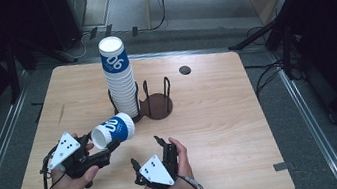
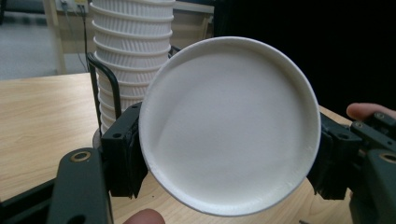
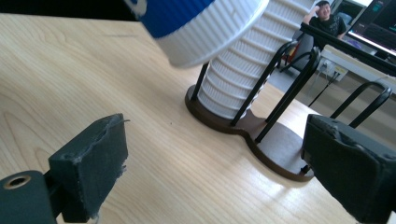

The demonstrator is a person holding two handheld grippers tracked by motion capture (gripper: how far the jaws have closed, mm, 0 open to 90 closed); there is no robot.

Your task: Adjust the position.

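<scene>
My left claw (image 1: 99,157) holds one paper cup (image 1: 112,130) by its base, lying on its side above the bench (image 1: 220,117), so its ribbed white wall and blue band point toward the tall cup stack (image 1: 119,76). I think this tilt lets me guide it onto the stack or the free ring of the dark wire holder (image 1: 158,103). My right claw (image 1: 147,153) waits nearby, open, with nothing between its pads.

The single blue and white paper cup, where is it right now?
In the high view the cup lies sideways in the left gripper, at front left of the table, just in front of the cup stack in the holder.
</scene>
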